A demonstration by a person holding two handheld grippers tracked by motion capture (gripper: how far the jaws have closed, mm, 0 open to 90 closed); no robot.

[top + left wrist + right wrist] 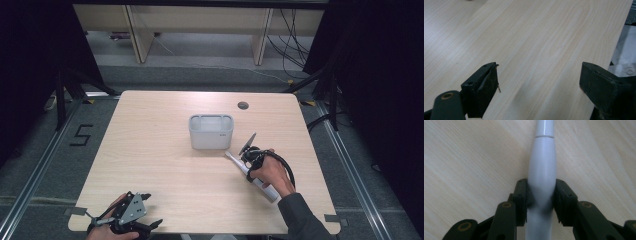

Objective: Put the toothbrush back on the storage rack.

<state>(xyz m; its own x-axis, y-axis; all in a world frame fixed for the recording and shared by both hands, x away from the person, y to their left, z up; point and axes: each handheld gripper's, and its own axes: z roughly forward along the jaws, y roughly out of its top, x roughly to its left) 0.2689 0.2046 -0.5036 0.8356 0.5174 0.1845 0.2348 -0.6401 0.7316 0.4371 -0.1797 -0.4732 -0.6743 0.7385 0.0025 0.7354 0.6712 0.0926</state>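
**Right gripper clamped on the white handle while the left sat idle**

In the right gripper view, the right gripper [541, 195] had its two black jaws pressed against either side of a smooth white handle [541, 170] — likely an electric toothbrush body, though its head lay past the top edge of that view. The handle ran straight up from between the jaws, swelling at the point of grip and narrowing beyond it to a seam and a thinner neck. Pale wood grain lay behind it on both sides of the jaws.

The high view gave what the close one could not: the full length of the white handle [252, 175] lying slantwise on the table [165, 165], its thin end pointing toward a grey rectangular bin [211, 132] just ahead of the jaws, its thick end poking out behind the person's right hand [272, 172]. The right gripper [248, 159] sat at the handle's forward part, its cable looping back over the wrist.

The left gripper [150, 210] rested at the table's near edge, well apart from the bin and handle. The left gripper view settled its state — the left gripper [539, 82] had its jaws spread wide, released, with bare tabletop between them and the table's edge just outside the far jaw.
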